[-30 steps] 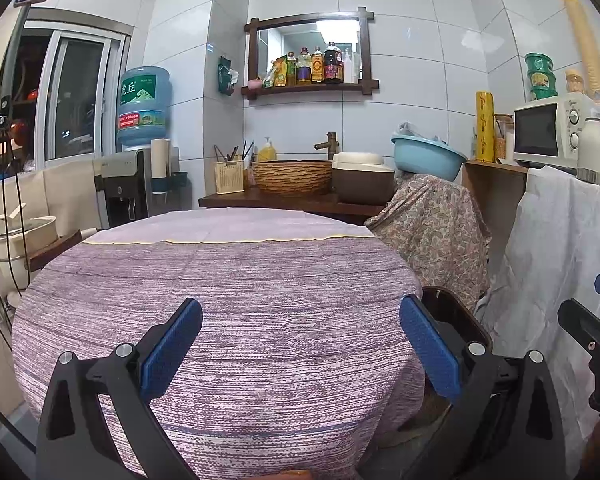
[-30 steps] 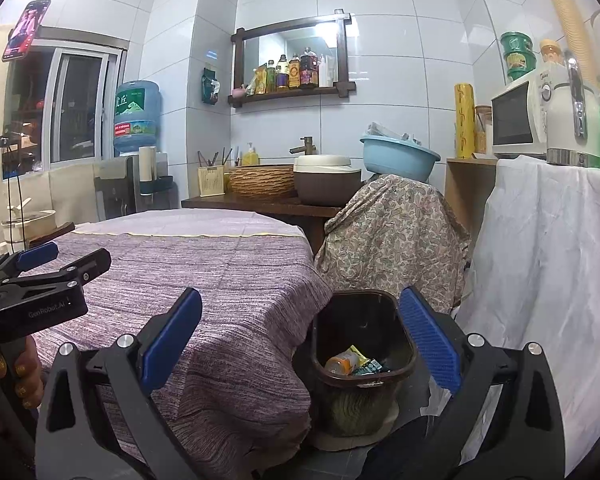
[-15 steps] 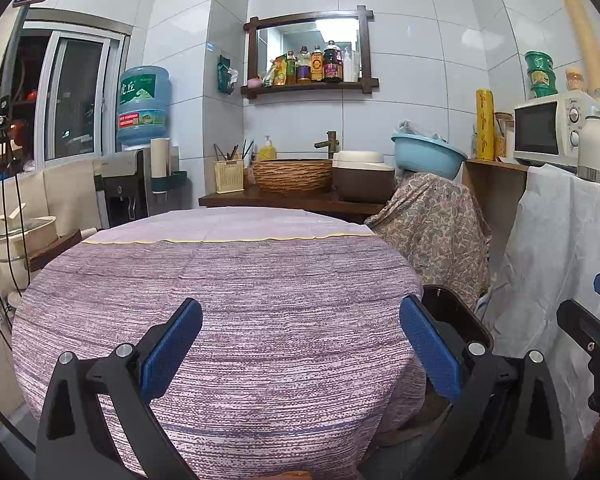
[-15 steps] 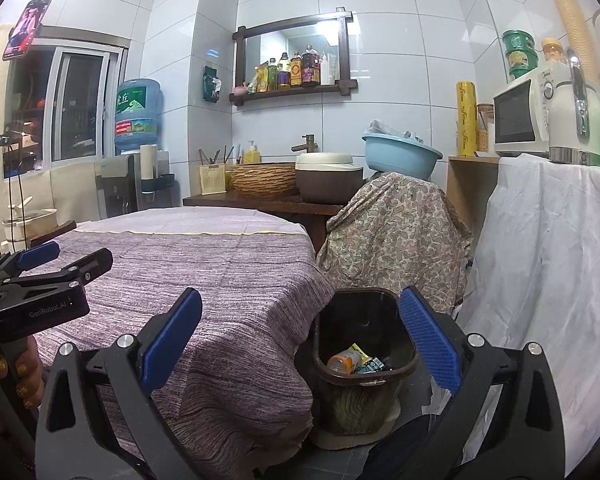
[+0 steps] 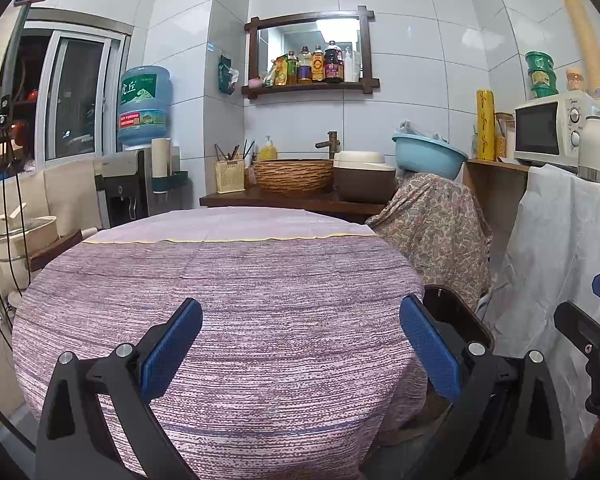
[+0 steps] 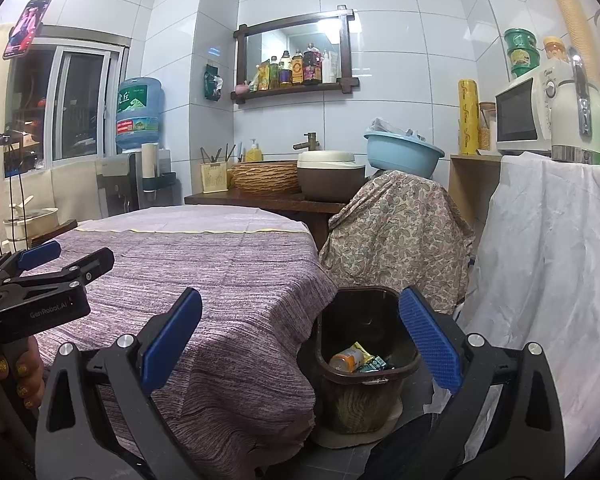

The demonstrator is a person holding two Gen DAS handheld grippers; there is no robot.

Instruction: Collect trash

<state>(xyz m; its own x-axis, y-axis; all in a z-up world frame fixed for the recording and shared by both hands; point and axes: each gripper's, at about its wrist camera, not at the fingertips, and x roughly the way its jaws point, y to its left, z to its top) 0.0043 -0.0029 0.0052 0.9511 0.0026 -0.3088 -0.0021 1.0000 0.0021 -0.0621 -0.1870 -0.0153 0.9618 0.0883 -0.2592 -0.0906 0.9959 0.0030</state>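
Trash: a crumpled orange-and-yellow wrapper (image 6: pixel 348 357) and a small green packet (image 6: pixel 374 364) lie touching each other at the bottom of the bin.
Bin: a dark brown plastic wastebasket (image 6: pixel 366 378) stands on the floor, just beside the draped edge of the round table; in the left wrist view only its rim (image 5: pixel 458 312) shows past the cloth.
Counter: the round table, covered by a purple woven tablecloth (image 5: pixel 220 300), carries no wrapper, bottle or scrap anywhere in either view.
Right hand-held gripper (image 6: pixel 300 340): released, blue pads spread wide with nothing between them, hanging above the bin and the table edge.
Left hand-held gripper (image 5: pixel 300 348): likewise released and holding nothing, aimed across the tablecloth.
Person: a hand with gold-painted nails (image 6: pixel 20 372) grips the left tool's handle.
Progress: judging by the bare cloth and the filled bin, the collecting looks finished or nearly so.
Left to do: no loose trash is visible; the floor behind the table is hidden, so more cannot be ruled out.
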